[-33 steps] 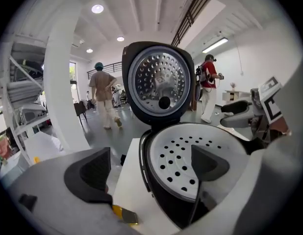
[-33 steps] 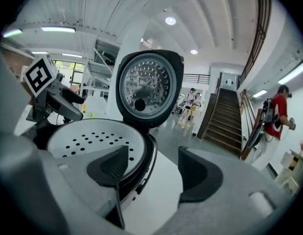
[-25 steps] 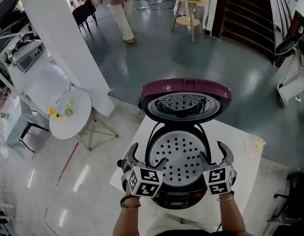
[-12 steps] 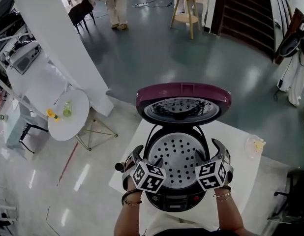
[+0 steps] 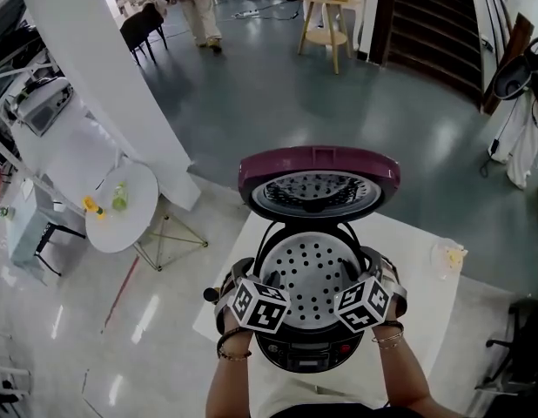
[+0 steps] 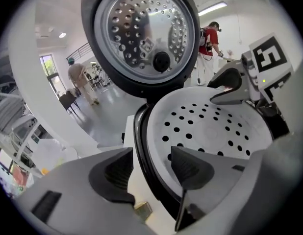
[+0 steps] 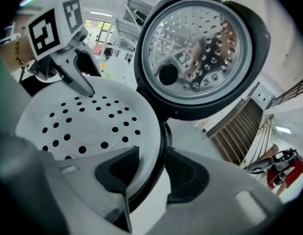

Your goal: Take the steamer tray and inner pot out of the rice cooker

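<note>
The rice cooker stands on a white table with its maroon lid tipped up at the back. The white perforated steamer tray sits in its mouth, hiding the inner pot below. My left gripper straddles the tray's left rim; its jaws have just been closing, and a thin gap still shows beside the outer pad. My right gripper straddles the right rim; its jaws have also just been closing, and they now pinch the white rim and the black ring outside it.
The white table carries a small dish at its right edge. A round white table with bottles stands to the left beside a white pillar. A person walks far behind, near a wooden side table.
Both grippers came down and inward onto opposite sides of the tray's rim, and their jaws narrowed. The person at the back walked farther away.
</note>
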Demonstrator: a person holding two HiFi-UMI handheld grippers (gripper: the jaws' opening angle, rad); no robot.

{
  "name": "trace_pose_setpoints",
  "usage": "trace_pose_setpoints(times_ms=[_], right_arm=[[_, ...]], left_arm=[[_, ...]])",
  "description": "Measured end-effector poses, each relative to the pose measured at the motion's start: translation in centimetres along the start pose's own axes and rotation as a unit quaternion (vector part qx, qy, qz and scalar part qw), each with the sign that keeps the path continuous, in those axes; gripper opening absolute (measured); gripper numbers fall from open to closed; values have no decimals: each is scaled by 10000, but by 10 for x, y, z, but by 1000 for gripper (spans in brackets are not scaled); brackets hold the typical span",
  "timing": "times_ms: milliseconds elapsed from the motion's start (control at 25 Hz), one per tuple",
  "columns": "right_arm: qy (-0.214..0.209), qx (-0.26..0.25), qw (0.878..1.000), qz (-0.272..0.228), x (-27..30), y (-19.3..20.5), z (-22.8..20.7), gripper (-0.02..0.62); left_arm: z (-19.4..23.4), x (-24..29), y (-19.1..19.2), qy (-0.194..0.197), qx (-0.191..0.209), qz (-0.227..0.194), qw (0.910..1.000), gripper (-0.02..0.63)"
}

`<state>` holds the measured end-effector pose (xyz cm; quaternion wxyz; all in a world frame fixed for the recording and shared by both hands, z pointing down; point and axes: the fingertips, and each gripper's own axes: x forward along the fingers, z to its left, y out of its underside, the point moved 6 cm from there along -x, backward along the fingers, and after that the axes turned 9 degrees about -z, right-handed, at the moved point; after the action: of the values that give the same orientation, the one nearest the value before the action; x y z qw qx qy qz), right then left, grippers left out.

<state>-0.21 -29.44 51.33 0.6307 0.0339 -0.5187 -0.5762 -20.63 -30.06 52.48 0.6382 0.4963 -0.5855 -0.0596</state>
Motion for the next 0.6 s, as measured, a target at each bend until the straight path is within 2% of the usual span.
trace_pose_setpoints(times_ms=[80,280,480,600], right_arm=[[67,40,9999,-137,-6,-4,2,121],[487,126,9967,-641,-27,-19,-8,115],[910,263,9892,-1123,-63,-36,-22,106],[1107,509,9830,-1373,-90,-39,-29,98]], left_arm=[[-1,-2,-2,-94,195,-32,9998,218],[6,-20,-17,-158,-4,-448,9989,202],[4,-51,-41,-345,218,-908,9950,193],[-3,-70,-56,-263,281,-1264,9912,149]])
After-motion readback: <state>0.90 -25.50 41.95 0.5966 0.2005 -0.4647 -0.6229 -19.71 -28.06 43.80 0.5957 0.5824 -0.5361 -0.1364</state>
